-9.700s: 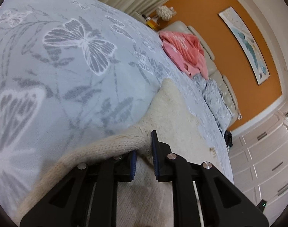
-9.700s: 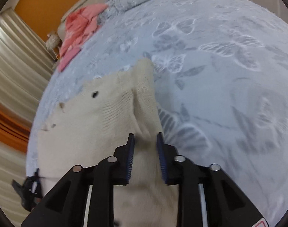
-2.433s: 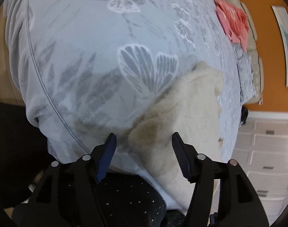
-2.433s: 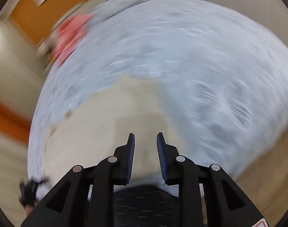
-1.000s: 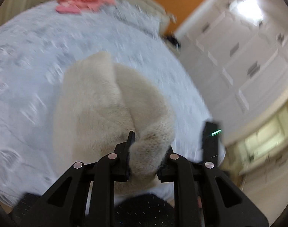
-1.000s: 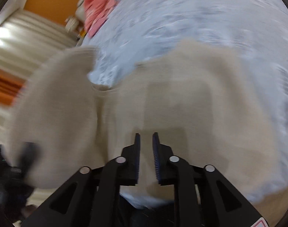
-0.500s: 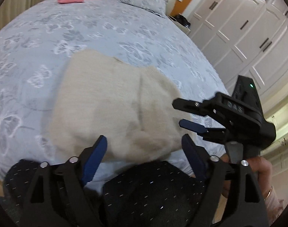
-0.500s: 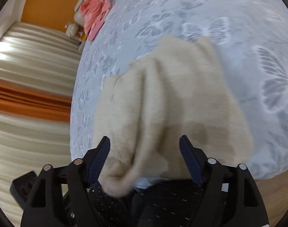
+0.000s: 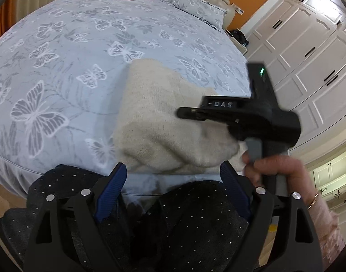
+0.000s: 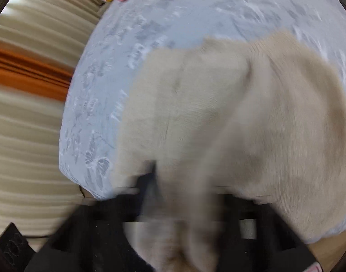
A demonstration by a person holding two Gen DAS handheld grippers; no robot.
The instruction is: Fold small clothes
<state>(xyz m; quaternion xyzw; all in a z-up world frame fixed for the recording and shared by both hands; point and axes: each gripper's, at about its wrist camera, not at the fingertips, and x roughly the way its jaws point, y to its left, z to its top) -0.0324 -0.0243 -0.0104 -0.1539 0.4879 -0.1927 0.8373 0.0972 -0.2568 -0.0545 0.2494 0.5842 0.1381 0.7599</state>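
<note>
At the near edge of the butterfly-print bedspread (image 9: 86,52) lies the cream knit sweater (image 9: 163,122), folded into a thick bundle. The left gripper (image 9: 174,181) hangs just short of it, jaws opening wide and empty. Over the sweater, the right gripper (image 9: 186,113) is closing; blur hides any grip.

Even, soft indoor light; sharp left view, heavily motion-blurred right view, fisheye bending and dark corners.
</note>
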